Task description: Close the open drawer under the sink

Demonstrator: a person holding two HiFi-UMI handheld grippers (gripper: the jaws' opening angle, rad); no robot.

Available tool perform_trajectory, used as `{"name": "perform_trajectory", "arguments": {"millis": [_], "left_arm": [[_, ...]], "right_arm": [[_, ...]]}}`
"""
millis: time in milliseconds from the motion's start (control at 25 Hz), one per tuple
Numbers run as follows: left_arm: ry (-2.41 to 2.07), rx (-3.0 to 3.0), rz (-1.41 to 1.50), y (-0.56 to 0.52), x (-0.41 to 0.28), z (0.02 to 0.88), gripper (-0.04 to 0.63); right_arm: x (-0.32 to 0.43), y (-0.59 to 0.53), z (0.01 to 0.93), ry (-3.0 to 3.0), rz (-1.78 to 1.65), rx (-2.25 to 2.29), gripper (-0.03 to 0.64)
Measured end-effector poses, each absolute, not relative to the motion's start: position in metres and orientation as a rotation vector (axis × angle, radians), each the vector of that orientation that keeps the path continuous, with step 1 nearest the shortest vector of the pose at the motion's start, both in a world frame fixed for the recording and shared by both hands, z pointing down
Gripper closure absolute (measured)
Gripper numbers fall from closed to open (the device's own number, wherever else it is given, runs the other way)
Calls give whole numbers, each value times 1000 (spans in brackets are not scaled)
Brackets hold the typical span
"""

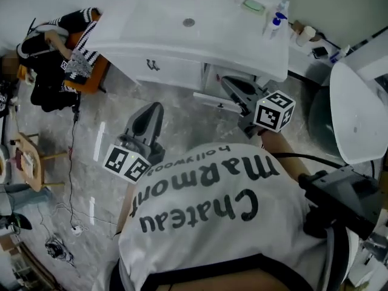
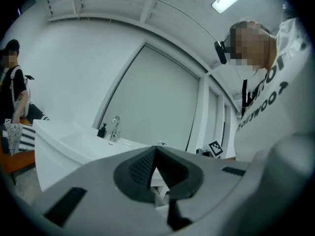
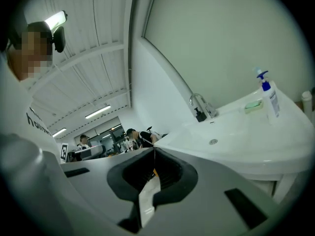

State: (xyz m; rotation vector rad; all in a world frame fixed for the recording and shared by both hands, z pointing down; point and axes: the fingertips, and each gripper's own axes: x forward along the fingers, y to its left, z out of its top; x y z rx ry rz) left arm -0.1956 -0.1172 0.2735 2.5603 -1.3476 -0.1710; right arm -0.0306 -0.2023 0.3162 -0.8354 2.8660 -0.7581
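The white sink (image 1: 188, 23) tops a white vanity with a handled drawer front (image 1: 153, 65). To its right, under the basin, a white drawer edge (image 1: 213, 102) juts out over the floor. My right gripper (image 1: 229, 85) is shut and empty, its tips just above that edge; touching or apart, I cannot tell. My left gripper (image 1: 155, 108) hangs over the floor in front of the vanity, also shut with nothing in it. In the left gripper view the left gripper (image 2: 155, 149) points at the basin (image 2: 74, 141). In the right gripper view the right gripper (image 3: 154, 151) sits beside the basin (image 3: 231, 132).
A blue pump bottle (image 1: 276, 23) and green soap (image 1: 253, 5) stand on the counter's right end. A seated person in striped clothing (image 1: 66, 41) is left of the vanity. A white fixture (image 1: 357, 108) fills the right side. A small wooden stool (image 1: 30, 159) and cables lie on the floor at left.
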Motion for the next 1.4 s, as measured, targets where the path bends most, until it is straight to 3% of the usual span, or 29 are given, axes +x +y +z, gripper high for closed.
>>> {"name": "perform_trajectory", "arguments": {"millis": [880,1400], "left_arm": [[-962,2605,-46,-89,-261,302,586],[-732,2651,125,-81,-229,363,586]], "right_arm": [[-58,-117,343,2471,-896,-1269,604],[-58,-114,428,2462,-989,-1508,604]]}}
